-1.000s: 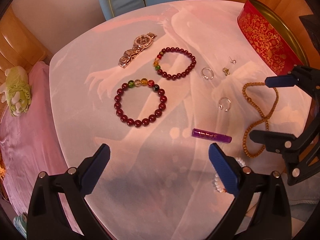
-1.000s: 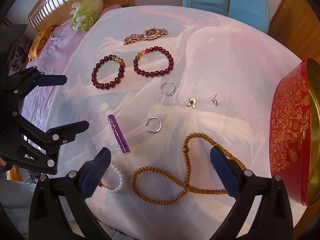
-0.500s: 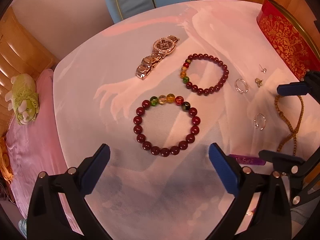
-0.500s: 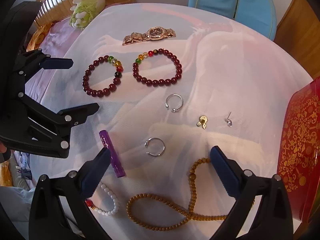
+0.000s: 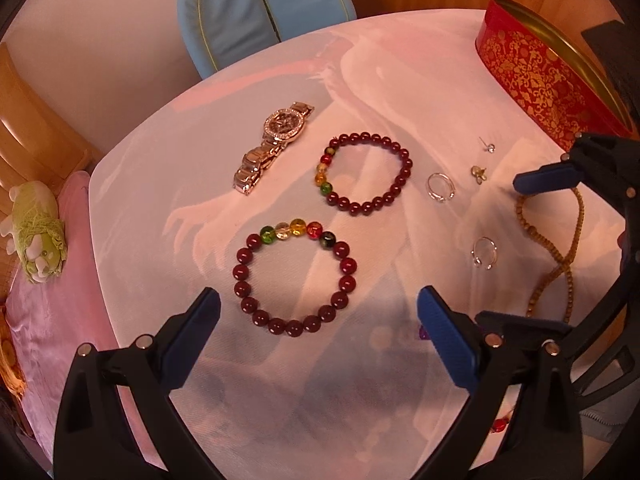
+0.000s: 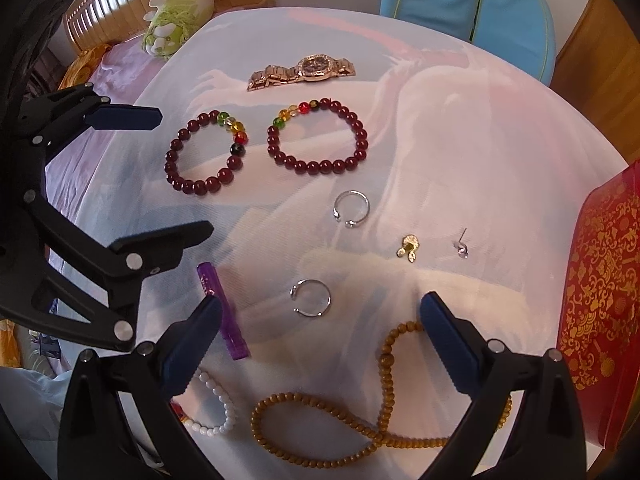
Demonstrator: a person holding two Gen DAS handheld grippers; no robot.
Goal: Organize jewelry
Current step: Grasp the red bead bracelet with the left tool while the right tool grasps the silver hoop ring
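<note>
Jewelry lies on a white-clothed round table [image 5: 400, 80]. My left gripper [image 5: 316, 320] is open and empty, just above the near dark red bead bracelet [image 5: 294, 278]. A second red bracelet [image 5: 366, 172], a gold watch [image 5: 274, 146], two silver rings [image 5: 440, 188] [image 5: 484, 252], two small earrings [image 5: 479, 172] and a brown bead necklace [image 5: 556, 248] lie beyond. My right gripper [image 6: 320, 340] is open and empty, over a silver ring [image 6: 311, 297], with the brown necklace [image 6: 360, 420], a purple tube [image 6: 222, 316] and a white bead bracelet [image 6: 216, 404] close by.
A red and gold tin [image 5: 548, 68] [image 6: 600, 312] stands open at the table's right edge. A blue chair [image 5: 260, 8] is behind the table. A green plush toy [image 5: 36, 236] lies on pink bedding to the left.
My left gripper has moved forward and left, now centred on the near red bracelet. My right gripper has moved forward, the silver ring now closer between its fingers. Both stay open.
</note>
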